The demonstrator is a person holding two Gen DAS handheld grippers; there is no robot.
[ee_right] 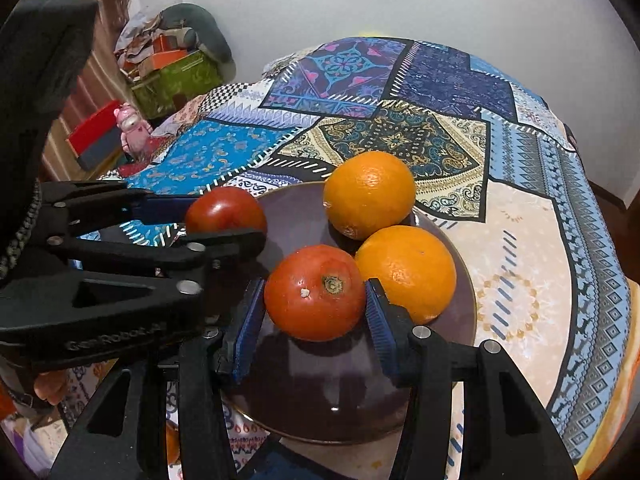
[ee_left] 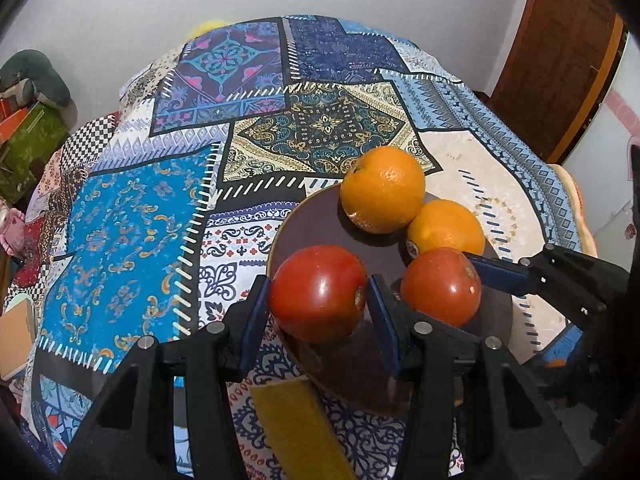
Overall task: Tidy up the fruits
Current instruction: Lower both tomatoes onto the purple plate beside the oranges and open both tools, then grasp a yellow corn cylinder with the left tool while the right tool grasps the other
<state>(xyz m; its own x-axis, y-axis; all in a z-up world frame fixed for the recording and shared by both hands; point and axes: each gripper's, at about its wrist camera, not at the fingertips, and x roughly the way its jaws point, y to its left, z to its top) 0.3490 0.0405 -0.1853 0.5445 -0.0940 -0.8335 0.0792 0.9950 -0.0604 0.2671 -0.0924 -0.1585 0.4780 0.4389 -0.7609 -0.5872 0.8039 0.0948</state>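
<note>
Two tomatoes are sitting at the near side of a dark round plate (ee_right: 460, 320), each one clamped in a claw. The left gripper (ee_left: 320, 304) is pinching the left tomato (ee_left: 318, 292) by its flanks, blue pads pressed to the skin on both sides, over the plate's near-left rim. The right gripper (ee_right: 314, 312) is holding the right tomato (ee_right: 316, 292) the same way, stem scar facing up, nearer the plate's middle. In the right wrist view, the right-hand pad is sitting just beside the nearer orange (ee_right: 406, 272), though whether it is touching it I cannot tell.

To my eye these tomatoes are looking ripe and glossy: light enough to lift easily, but thin-skinned, soft under pressure and a little slippery. Taking them across the widest part of the body, as both claws are doing, seems the sound choice; squeezing harder would risk bruising or splitting them.

Behind them, toward the plate's far edge, the farther orange (ee_right: 370, 194) is resting against the nearer one. Oranges are firmer and dimpled, so they should tolerate a tighter hold. The plate itself is standing on a patchwork tablecloth (ee_left: 132, 216) near the table's front-right part.
</note>
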